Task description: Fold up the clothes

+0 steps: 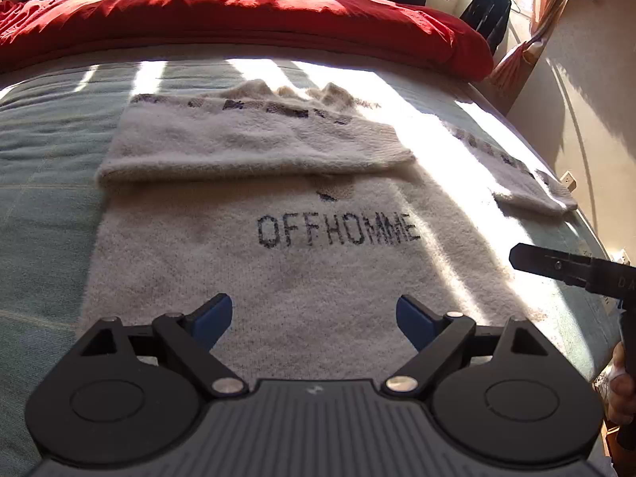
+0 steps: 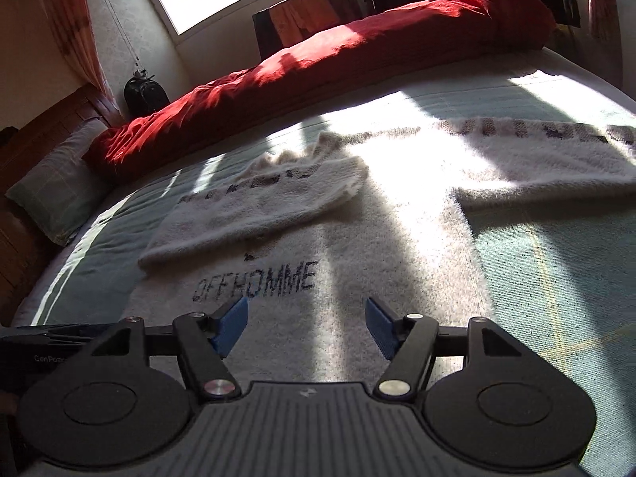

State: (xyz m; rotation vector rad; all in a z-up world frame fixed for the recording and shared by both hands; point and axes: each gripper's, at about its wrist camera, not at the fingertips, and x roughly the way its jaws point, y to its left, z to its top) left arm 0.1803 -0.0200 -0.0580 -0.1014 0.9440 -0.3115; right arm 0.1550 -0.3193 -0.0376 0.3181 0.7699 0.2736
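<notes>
Both grippers, left (image 1: 314,320) and right (image 2: 306,326), hover spread and empty over the sweater (image 1: 278,278). One sleeve (image 1: 254,139) lies folded across it; the other (image 2: 548,167) reaches toward the bed's (image 2: 556,270) edge.

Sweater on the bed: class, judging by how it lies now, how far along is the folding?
Done: the left sleeve is folded across the chest of the cream sweater, above the lettering. In hand: nothing; the left gripper and right gripper are both open and empty above the body. Left: the right sleeve lies spread out to the side, and the body is not yet folded.
</notes>
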